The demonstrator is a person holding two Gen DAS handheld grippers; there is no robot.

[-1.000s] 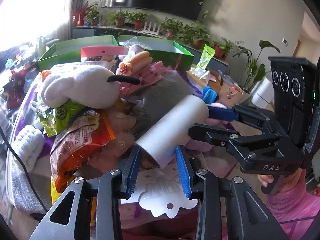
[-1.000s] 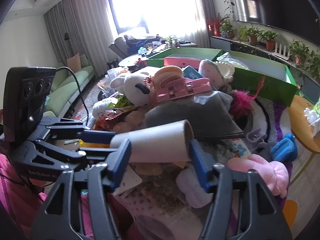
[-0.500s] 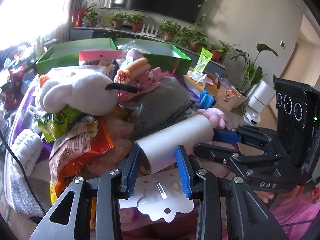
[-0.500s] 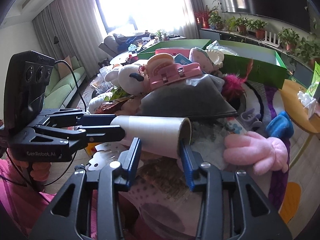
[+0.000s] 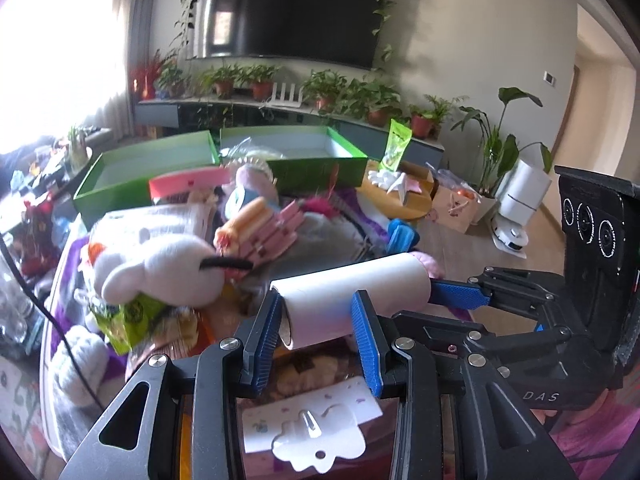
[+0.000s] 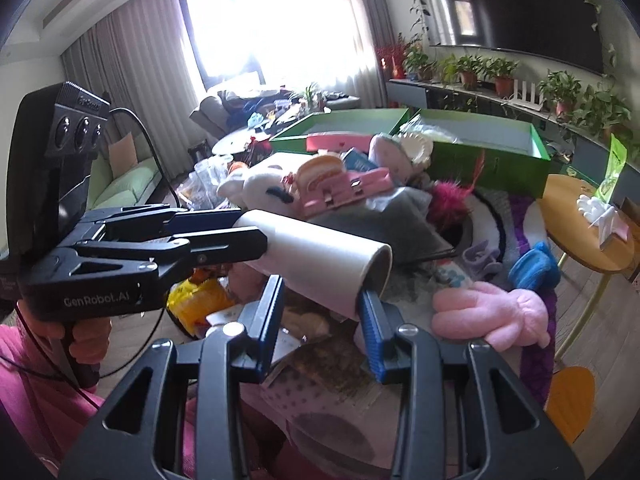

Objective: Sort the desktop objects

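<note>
A white cardboard roll (image 5: 352,296) is held level above the cluttered table by both grippers, one at each end. My left gripper (image 5: 318,320) is shut on its near end. My right gripper (image 6: 322,302) is shut on the other end of the roll (image 6: 320,258). Each gripper shows in the other's view: the right one (image 5: 460,296) and the left one (image 6: 236,236). Below lie a white plush rabbit (image 5: 160,268), pink clips (image 5: 276,232), snack packets (image 5: 140,320) and a pink plush paw (image 6: 492,316).
Two green open boxes (image 5: 132,188) (image 5: 320,168) stand at the table's far side. A grey pouch (image 6: 400,216), a blue clip (image 6: 532,268) and a white flower-shaped card (image 5: 316,440) lie in the pile. A round wooden side table (image 6: 580,248) stands to the right.
Both grippers have lifted the roll up off the pile and turned it more level. The right gripper closed onto its end.
</note>
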